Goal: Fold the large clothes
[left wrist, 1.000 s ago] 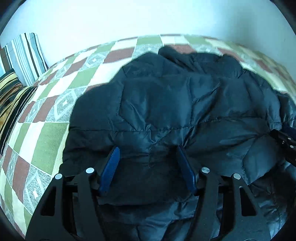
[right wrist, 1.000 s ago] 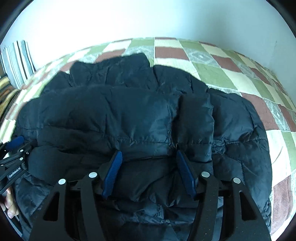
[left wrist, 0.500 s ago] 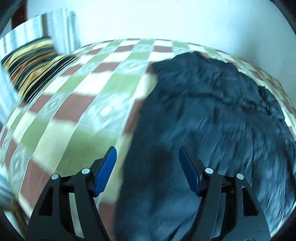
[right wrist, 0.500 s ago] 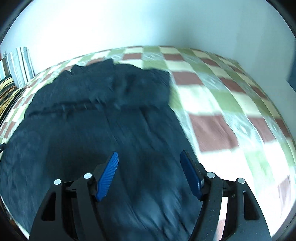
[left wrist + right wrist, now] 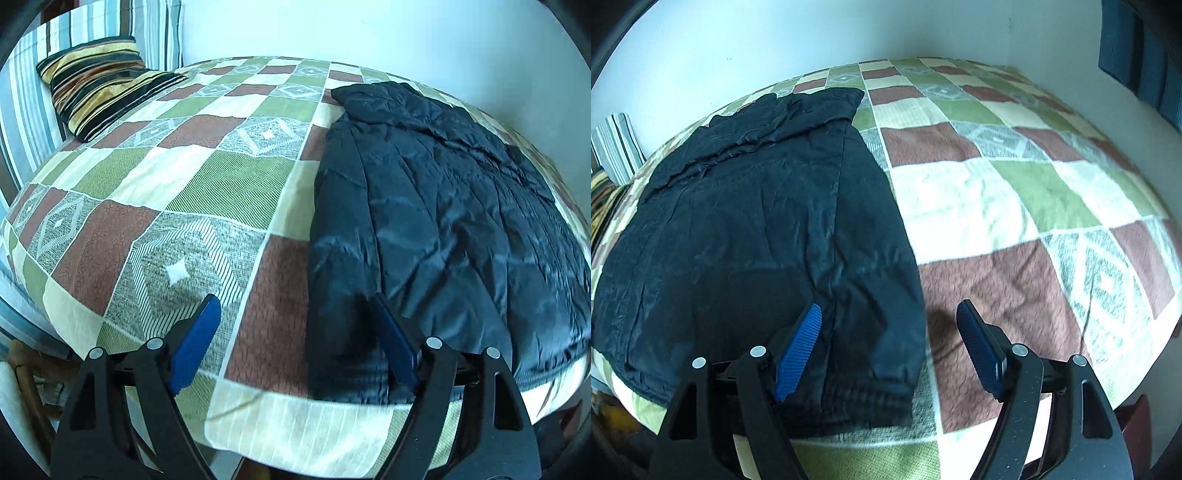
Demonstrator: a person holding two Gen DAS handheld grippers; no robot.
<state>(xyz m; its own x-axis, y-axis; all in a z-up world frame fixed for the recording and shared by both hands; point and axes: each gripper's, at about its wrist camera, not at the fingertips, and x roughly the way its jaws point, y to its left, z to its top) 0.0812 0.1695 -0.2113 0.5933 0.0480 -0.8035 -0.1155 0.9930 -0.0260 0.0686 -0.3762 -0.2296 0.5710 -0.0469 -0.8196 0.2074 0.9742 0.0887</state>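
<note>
Bed (image 5: 207, 192): checked quilt, carrying the coat.
Black puffer coat (image 5: 436, 221): flat, long axis running from near edge toward wall.
Left gripper (image 5: 295, 332): jaws opening, straddling coat's left edge, gripping nothing.
Right gripper (image 5: 890, 332): jaws opening, over its right edge, gripping nothing.

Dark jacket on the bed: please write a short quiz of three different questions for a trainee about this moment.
1. True or false: the left gripper has cloth pinched between its fingers.
2. Which edge of the dark jacket lies between the right gripper's fingers? A) its right edge B) its collar C) none
3. Fill in: the striped cushion lies at the far ____ corner of the checked bedspread in the left wrist view.

Key
1. False; the jaws are opening and press on nothing.
2. A
3. left
</note>
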